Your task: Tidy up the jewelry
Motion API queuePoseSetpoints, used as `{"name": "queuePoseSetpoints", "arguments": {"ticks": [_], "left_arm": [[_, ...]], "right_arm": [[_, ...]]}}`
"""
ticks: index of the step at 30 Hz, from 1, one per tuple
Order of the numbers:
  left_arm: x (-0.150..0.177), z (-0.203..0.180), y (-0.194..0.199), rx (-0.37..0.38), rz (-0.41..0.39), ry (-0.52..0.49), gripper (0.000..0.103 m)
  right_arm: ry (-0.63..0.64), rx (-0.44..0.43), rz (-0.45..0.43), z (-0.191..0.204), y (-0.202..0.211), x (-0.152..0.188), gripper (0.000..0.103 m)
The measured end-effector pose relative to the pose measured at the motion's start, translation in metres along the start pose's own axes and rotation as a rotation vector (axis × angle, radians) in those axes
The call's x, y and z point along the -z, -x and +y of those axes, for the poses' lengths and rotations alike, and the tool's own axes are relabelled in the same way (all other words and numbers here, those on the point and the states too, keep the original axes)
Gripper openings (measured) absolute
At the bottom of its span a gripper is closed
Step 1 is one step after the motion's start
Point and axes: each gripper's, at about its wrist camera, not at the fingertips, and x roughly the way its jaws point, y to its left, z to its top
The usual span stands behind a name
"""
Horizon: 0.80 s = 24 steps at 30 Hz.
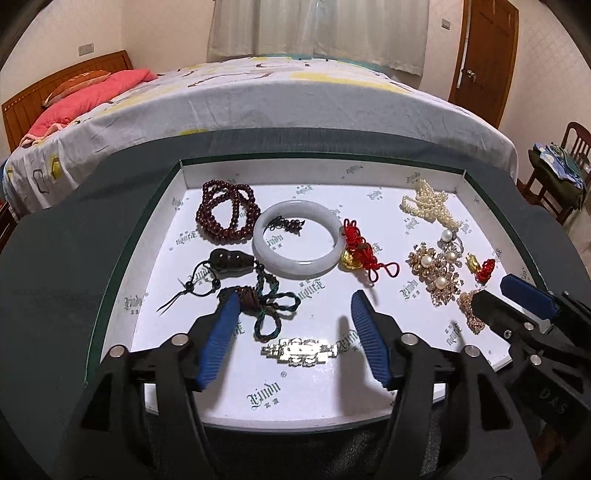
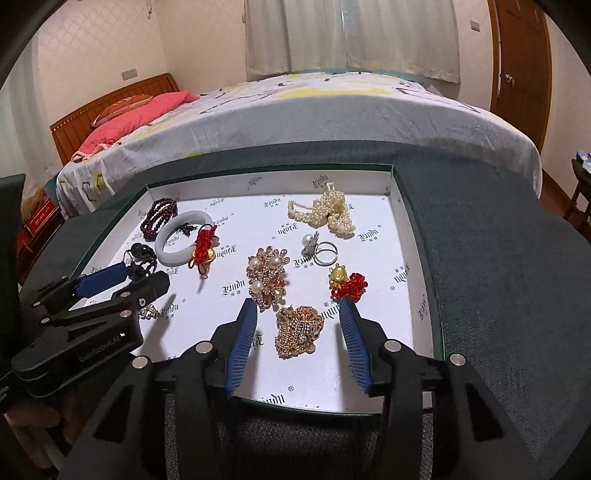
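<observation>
Left claw spread above silver bracelet, tray rim left

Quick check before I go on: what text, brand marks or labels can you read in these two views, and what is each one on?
"GenRobot.AI": side of the left gripper body, right wrist view.
"DAS": partial embossed letters on the right gripper body, left wrist view.
Repeated gothic logo, roughly "Lindu": printed across the white tray liner; exact spelling uncertain.
Small characters under each logo: too small to read.

A home bedroom — made bed, curtains, wooden door.
</observation>
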Motion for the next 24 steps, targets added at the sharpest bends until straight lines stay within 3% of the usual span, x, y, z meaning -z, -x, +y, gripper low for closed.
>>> {"name": "queuePoseSetpoints", "arguments": {"ticks": [5, 7, 14, 24], "left_arm": [[0.004, 0.001, 0.012, -0.016, -0.019, 0.002, 0.073], [0.006, 0.0, 0.02, -0.02, -0.029, 0.0, 0.076], [0.019, 0.003, 0.051, -0.037, -0.043, -0.003, 0.078], [0.043, 0.011, 0.129, -0.066, -0.113, 0.015, 0.085]], "right_arm": [[-0.002, 0.002, -0.007, 0.001, 0.006, 0.001, 0.048], [-0.005, 0.006, -0.018, 0.001, 0.013, 0.003, 0.055], [-0.015, 0.019, -0.037, 0.002, 0.044, 0.015, 0.063], [0.002, 0.048, -0.107, 0.01, 0.114, 0.032, 0.074]]}}
